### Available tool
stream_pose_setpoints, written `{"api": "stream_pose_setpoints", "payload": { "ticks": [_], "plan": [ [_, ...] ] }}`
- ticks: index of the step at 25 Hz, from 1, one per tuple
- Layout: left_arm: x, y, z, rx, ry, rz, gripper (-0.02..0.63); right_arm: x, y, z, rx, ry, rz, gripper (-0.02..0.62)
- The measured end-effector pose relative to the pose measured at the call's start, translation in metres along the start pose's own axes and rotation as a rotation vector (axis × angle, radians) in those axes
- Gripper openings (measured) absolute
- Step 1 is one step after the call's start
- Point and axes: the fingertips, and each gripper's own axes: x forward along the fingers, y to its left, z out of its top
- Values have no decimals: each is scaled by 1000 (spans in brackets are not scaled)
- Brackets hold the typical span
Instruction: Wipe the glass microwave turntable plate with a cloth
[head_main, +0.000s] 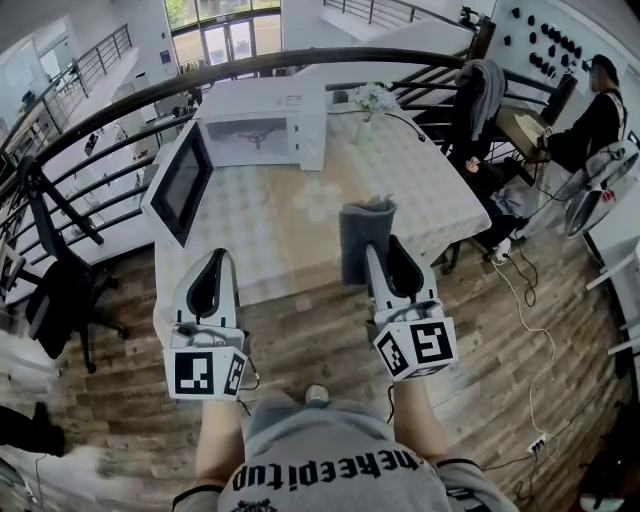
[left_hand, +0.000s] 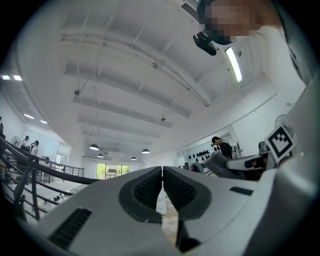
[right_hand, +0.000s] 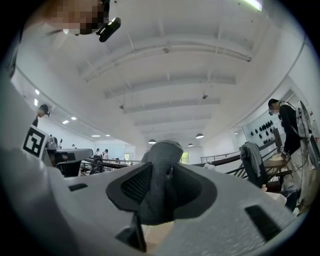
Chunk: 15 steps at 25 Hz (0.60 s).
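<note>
Cloth (head_main: 360, 232), grey and bunched, stands upright from the right gripper (head_main: 377, 245), whose jaws are clamped on its lower part. The left gripper (head_main: 212, 262) beside it has its jaws pressed together on nothing. Both are held low by the person's body, short of the near edge of the surface (head_main: 430, 195), with their tips pointing away. Ahead of the right gripper and slightly to its left, about midway up the checked surface, lies a faint pale round patch (head_main: 318, 198). I take it to be the glass plate lying flat, though it is too see-through to be sure. If so, the cloth-bearing hand is the nearer one and need only go forward and down. Bare room lies all round the patch. Farther on, the microwave (head_main: 270, 125) stands at the far edge with its door (head_main: 182, 183) swung open to the left and a railing (head_main: 110, 105) behind.
</note>
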Motion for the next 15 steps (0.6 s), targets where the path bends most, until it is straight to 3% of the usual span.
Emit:
{"api": "stream_pose_setpoints", "payload": {
  "ticks": [15],
  "plan": [
    [71, 11, -35, 1, 41, -25, 11, 64, -28, -34, 42, 67, 21, 126]
  ]
}}
